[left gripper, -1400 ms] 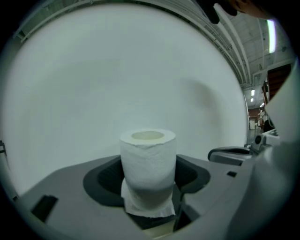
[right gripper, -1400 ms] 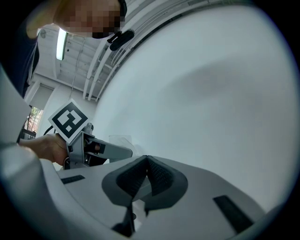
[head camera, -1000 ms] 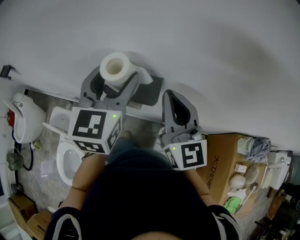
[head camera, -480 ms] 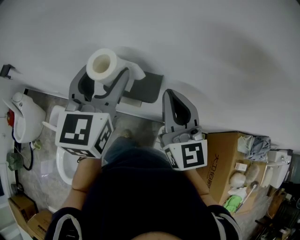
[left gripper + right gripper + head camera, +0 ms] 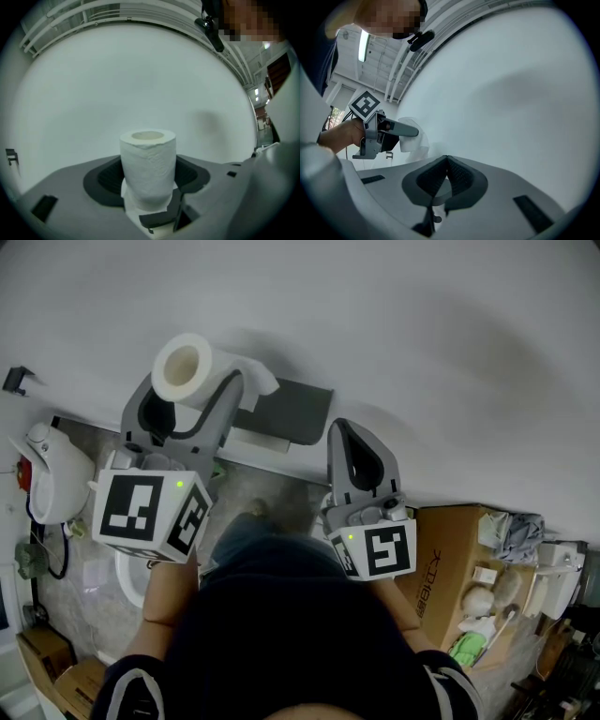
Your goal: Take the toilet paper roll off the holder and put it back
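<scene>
— Where's the roll (image 5: pixel 183 369)?
— Upper left of the head view, between my left gripper's (image 5: pixel 192 390) jaws, just left of the holder (image 5: pixel 292 412) on the wall (image 5: pixel 422 343).
— Your right gripper (image 5: pixel 342 432)?
— Centre frame, just right of the holder. A box (image 5: pixel 455 549) sits lower right.

white embossed toilet paper roll (image 5: pixel 187 367): pale cream core | left tongs (image 5: pixel 185 397), right tongs (image 5: pixel 345 439): mid-grey shells, dark grey ribbed pads | marker cube (image 5: pixel 150 514) on each: black-and-white squares, green light | flat holder plate (image 5: pixel 292 412): dark grey | wall (image 5: pixel 422 324): plain white | cardboard box (image 5: pixel 450 559): brown
</scene>
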